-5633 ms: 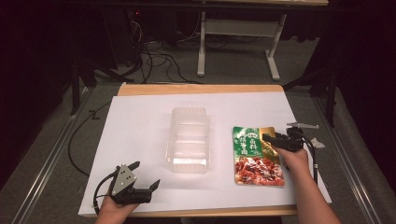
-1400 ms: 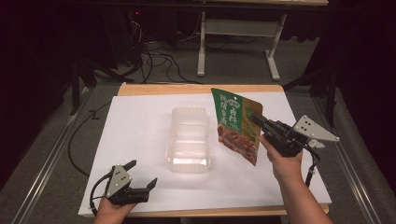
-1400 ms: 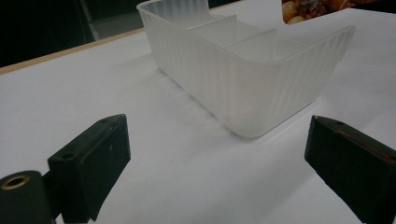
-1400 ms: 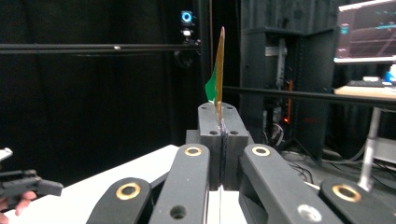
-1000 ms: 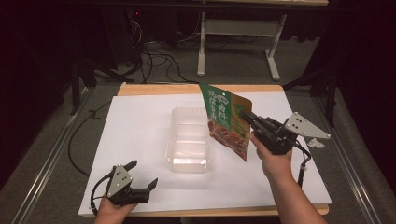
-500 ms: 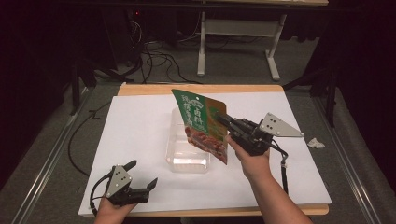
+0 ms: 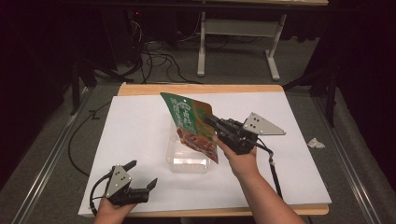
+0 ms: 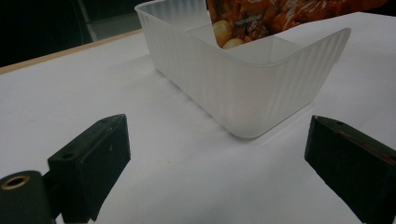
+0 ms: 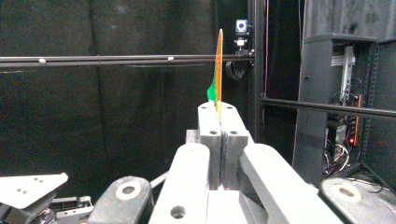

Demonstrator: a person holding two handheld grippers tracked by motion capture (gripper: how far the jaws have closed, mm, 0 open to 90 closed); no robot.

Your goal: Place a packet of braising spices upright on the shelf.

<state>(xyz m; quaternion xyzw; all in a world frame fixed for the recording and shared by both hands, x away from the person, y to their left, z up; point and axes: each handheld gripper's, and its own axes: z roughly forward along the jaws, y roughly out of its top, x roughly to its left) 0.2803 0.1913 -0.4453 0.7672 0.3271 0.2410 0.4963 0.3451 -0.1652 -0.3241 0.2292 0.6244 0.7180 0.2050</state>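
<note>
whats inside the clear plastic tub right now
The lower corner of the food pouch, held by the right tool, dips into the clear tub. The near part of the tub's floor looks bare; the pouch hides the far part.

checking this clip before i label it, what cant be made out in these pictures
- Whether the pouch touches the clear tub: in the high view the pouch covers the tub's far end; the left gripper view's top edge cuts the pouch off.
- Pouch lettering: too small in the high view; edge-on in the right gripper view.
- Right gripper pinch point: its shut jaws hide it.
- Left gripper: its base is cut by the high view's bottom edge.
</note>
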